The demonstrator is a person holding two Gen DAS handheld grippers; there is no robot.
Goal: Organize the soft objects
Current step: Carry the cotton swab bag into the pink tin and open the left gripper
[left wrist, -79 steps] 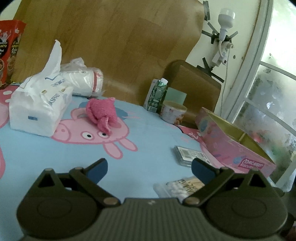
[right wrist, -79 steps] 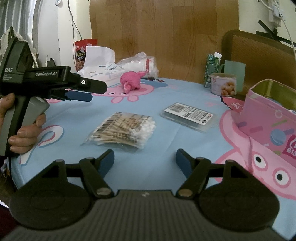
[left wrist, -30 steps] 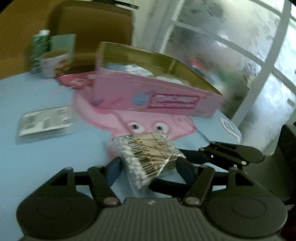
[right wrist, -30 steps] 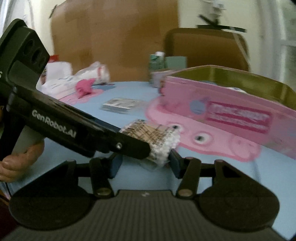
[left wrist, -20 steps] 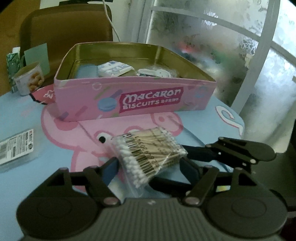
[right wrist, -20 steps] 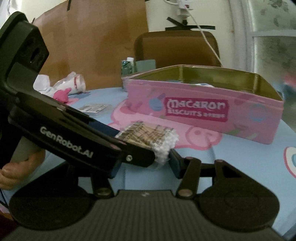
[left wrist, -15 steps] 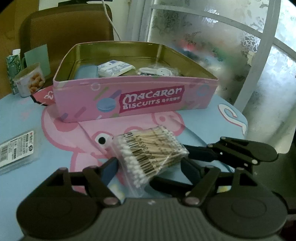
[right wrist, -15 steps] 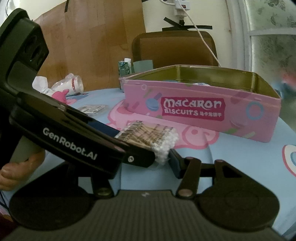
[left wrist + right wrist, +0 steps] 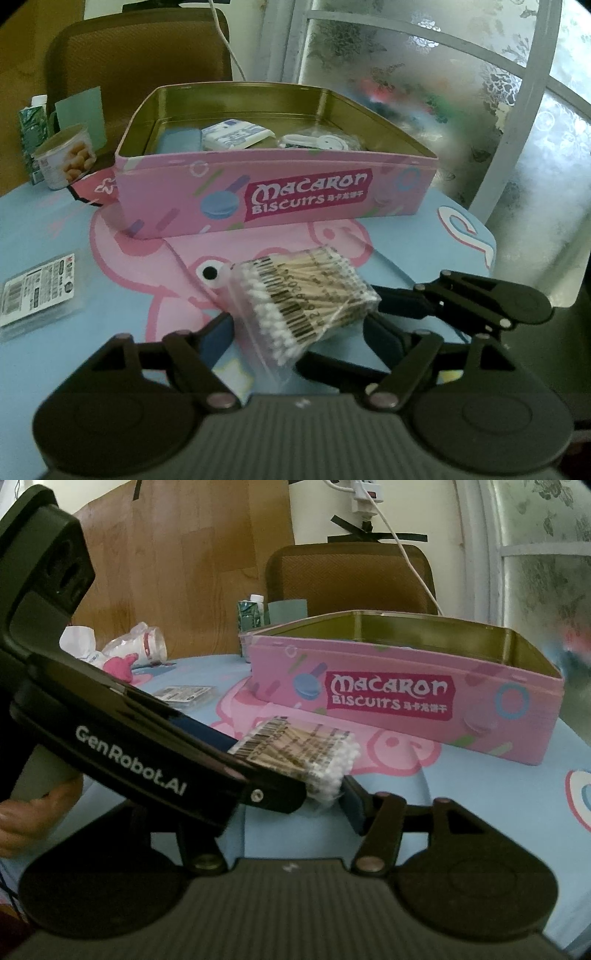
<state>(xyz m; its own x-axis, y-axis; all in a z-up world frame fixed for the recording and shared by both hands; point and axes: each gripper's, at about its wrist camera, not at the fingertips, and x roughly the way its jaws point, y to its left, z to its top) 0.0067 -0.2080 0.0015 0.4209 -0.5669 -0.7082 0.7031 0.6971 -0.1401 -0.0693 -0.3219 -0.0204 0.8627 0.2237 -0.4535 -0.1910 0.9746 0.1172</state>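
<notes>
Left wrist: crinkly clear swab bag (image 9: 306, 295).

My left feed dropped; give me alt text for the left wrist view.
Both hand-held grippers, left and right, grip a clear bag of cotton swabs above the blue cartoon tablecloth, before an open pink Macaron biscuit tin.
</notes>
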